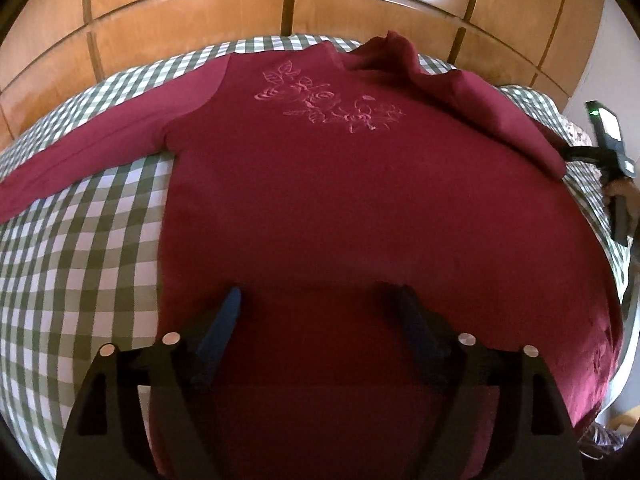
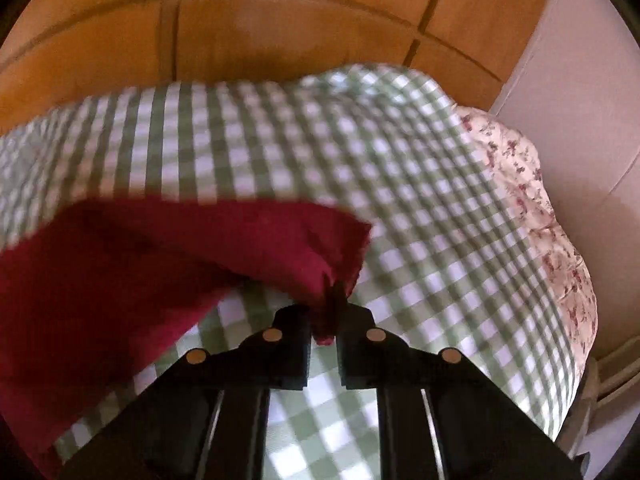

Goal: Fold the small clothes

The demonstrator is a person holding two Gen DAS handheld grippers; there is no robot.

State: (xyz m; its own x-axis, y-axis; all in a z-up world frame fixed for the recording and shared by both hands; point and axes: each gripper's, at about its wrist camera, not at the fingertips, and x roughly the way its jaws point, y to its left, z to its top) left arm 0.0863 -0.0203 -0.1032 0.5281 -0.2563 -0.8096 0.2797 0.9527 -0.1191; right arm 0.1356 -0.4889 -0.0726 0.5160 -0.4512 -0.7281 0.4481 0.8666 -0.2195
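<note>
Between my right tongs (image 2: 325, 316), clamped tight — the sweater's (image 1: 340, 200) sleeve cuff (image 2: 326, 280); left tongs (image 1: 316, 300) gape empty above the hem. Folding barely begun.

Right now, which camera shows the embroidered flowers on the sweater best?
The left wrist view: the embroidered flowers show whole on the sweater's chest. The right wrist view shows only a blurred sleeve, no flowers.

The checked cloth (image 1: 80, 248) left of the red sweater (image 1: 360, 200) lies bare; wooden cupboard doors (image 1: 192, 12) close off the far side.
</note>
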